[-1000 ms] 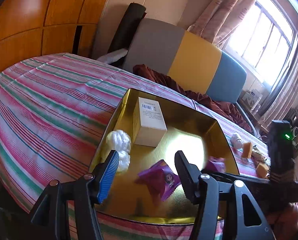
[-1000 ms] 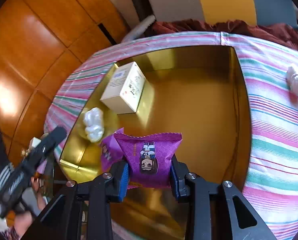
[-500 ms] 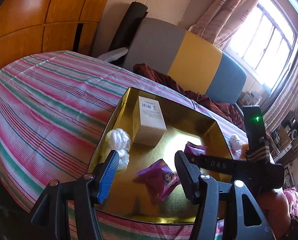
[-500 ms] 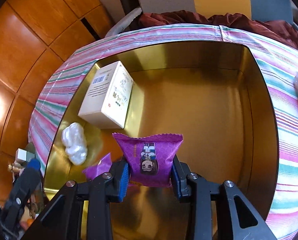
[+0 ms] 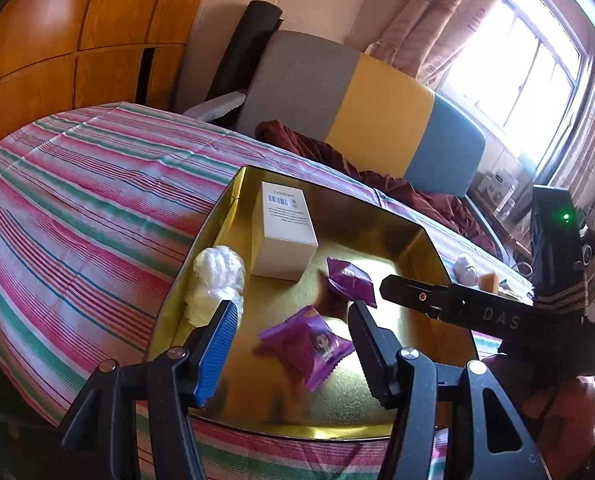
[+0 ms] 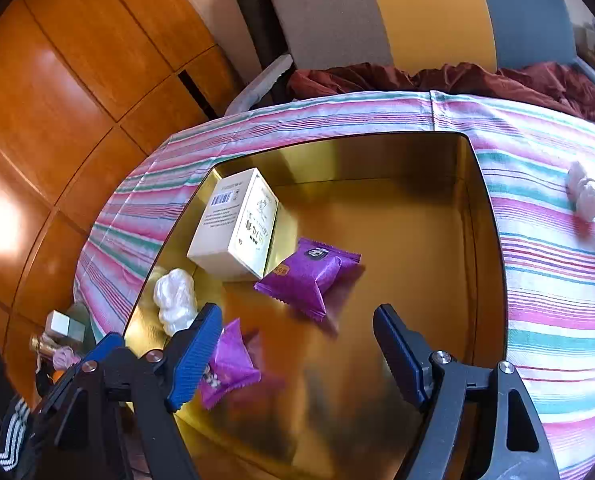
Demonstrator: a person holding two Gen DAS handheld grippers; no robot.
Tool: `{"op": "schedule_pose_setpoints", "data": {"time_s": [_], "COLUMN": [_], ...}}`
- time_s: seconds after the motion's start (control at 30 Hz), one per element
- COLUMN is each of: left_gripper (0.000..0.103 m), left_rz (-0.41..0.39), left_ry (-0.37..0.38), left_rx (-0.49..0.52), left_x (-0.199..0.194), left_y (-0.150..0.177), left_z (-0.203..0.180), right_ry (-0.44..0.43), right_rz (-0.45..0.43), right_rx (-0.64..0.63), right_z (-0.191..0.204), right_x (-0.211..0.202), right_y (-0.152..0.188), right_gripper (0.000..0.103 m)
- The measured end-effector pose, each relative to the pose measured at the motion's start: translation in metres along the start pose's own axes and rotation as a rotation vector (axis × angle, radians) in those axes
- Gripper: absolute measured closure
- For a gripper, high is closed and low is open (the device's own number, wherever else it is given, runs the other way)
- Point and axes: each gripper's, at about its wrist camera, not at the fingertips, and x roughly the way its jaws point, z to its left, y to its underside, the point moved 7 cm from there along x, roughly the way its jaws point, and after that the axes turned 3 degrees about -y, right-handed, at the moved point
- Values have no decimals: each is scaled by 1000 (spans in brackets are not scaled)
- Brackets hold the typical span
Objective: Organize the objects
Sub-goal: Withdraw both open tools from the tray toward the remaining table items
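Fingers (image 6: 209,352) of right gripper (image 6: 297,356) just opened — purple packet (image 6: 311,274) free in gold tray (image 6: 491,240); left gripper (image 5: 293,344) open, empty.

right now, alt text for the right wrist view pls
The right claw stands open above a gold tray on a striped cloth, its jaws having just opened with nothing between them. In the tray lie two purple packets, a white box and a white wad.

A bed (image 5: 77,208) with a striped sheet carries a gold tray (image 6: 489,240). Beside the tray, directly on the sheet, lie a white wad (image 6: 587,194) and an orange block (image 5: 488,282).
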Motion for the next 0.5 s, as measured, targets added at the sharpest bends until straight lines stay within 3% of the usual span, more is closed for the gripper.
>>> {"op": "schedule_pose_setpoints", "data": {"time_s": [0.3,0.5], "left_gripper": [45,45], "left_rz": [-16,-12], "left_ry": [27,82], "left_rx": [37,79], "left_x": [-7,-11], "left_y": [2,8], "left_z": [-16,-34], "right_ry": [67,150], "right_rz": [-69,-106], "right_rx": [-104,-122], "right_z": [-2,-31], "right_x": [-33,-70], "right_y": [1,4], "right_gripper": [24,24]}}
